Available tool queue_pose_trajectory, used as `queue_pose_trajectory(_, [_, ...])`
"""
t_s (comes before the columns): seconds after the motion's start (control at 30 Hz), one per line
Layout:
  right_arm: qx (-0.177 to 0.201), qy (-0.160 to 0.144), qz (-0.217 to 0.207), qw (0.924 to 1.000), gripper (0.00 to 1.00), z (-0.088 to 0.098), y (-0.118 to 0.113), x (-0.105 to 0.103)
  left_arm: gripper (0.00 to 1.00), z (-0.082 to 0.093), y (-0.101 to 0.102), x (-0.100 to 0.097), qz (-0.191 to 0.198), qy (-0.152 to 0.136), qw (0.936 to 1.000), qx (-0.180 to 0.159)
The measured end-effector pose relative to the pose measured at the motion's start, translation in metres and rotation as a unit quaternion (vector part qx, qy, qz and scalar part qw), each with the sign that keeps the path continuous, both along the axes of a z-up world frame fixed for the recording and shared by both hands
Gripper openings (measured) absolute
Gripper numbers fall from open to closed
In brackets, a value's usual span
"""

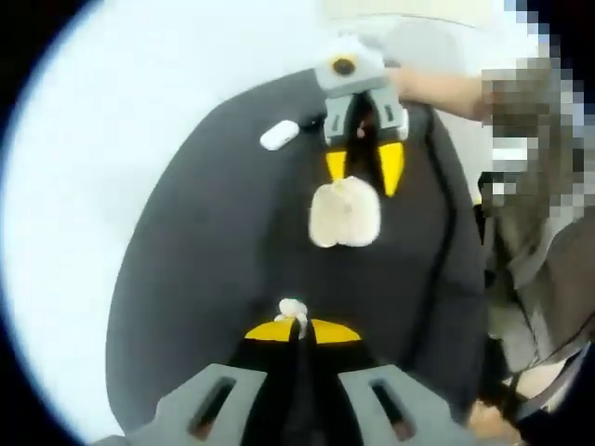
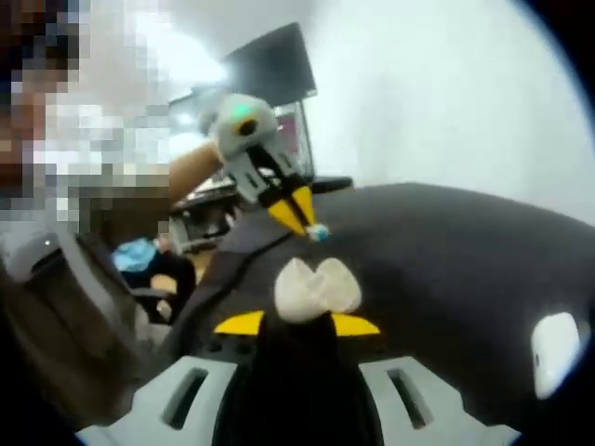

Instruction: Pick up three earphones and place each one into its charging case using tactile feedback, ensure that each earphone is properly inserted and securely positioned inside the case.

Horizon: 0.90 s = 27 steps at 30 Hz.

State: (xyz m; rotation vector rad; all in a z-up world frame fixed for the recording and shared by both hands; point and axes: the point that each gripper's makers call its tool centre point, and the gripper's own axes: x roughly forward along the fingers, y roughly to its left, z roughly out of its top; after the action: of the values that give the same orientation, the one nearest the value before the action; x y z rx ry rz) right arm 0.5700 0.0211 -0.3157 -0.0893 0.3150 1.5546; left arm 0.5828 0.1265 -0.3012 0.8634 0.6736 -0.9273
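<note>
On the dark mat (image 1: 214, 269), near the middle: open cream case (image 1: 344, 212), two lobes spread, lying flat. Seen likewise in the right gripper view, case (image 2: 316, 286) just beyond the right gripper (image 2: 297, 324), right at the yellow tips.

At the near edge of the left gripper view: left gripper (image 1: 299, 327), yellow-tipped fingers (image 1: 270, 330) drawn narrow, pinched on a small white earphone (image 1: 293, 311) standing up between the tips. Held above the mat, near side of the case, apart from it.

Beyond the case in that same view: right gripper (image 1: 364, 169), pointed back toward the camera, yellow fingers (image 1: 391, 165) spread, gap plain between them, tips just at the far rim of the case. Whether touching, could not be told. Nothing seen between them.

To the far left of that gripper: second white case (image 1: 279, 135), closed, lying on the mat, well apart from the open one. Shown in the right gripper view as a white case (image 2: 556, 351) at the right edge.

Across the case in the right gripper view: left gripper (image 2: 311, 228), fingers (image 2: 290, 212) close together, earphone (image 2: 319, 232) at the tips, pale and bluish, hung above the mat just beyond the open case.

Under the mat: white counter (image 1: 84, 214). Behind: a person's sleeve (image 1: 548, 279) at the right and a dark monitor (image 2: 270, 65).
</note>
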Motion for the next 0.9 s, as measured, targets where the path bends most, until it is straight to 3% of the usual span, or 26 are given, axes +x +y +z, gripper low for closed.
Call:
queue_pose_trajectory(0.3, [-0.001,-0.005,-0.005,1.0000,0.27,0.000,-0.001,0.003,0.03,-0.013,-0.002,-0.024,0.027,-0.001,0.9996,-0.004])
queue_pose_trajectory(0.47, [-0.003,-0.010,-0.006,0.9999,0.27,-0.001,-0.001,0.004,0.03,-0.009,-0.003,-0.018,0.054,-0.022,0.9981,-0.019])
queue_pose_trajectory(0.57, [-0.004,-0.012,-0.009,0.9999,0.27,-0.001,-0.002,0.005,0.03,-0.012,0.004,-0.008,0.067,-0.055,0.9962,0.010])
queue_pose_trajectory(0.6, [-0.004,-0.013,-0.009,0.9999,0.27,-0.001,-0.002,0.005,0.03,-0.015,0.003,-0.009,0.065,-0.051,0.9966,0.008])
queue_pose_trajectory(0.67, [-0.004,-0.016,-0.009,0.9998,0.27,-0.001,-0.002,0.006,0.04,-0.028,-0.004,-0.023,0.049,-0.006,0.9987,-0.010])
queue_pose_trajectory(0.73, [-0.005,-0.016,-0.010,0.9998,0.27,-0.001,-0.002,0.006,0.07,-0.022,-0.001,-0.019,0.053,-0.024,0.9982,-0.014])
queue_pose_trajectory(0.83, [-0.005,-0.015,-0.010,0.9998,0.27,-0.001,-0.001,0.006,0.19,-0.016,-0.008,-0.023,0.069,0.012,0.9949,-0.072])
queue_pose_trajectory(0.9, [-0.005,-0.015,-0.010,0.9998,0.27,-0.001,-0.001,0.006,0.21,-0.012,-0.006,-0.025,0.064,0.013,0.9949,-0.077])
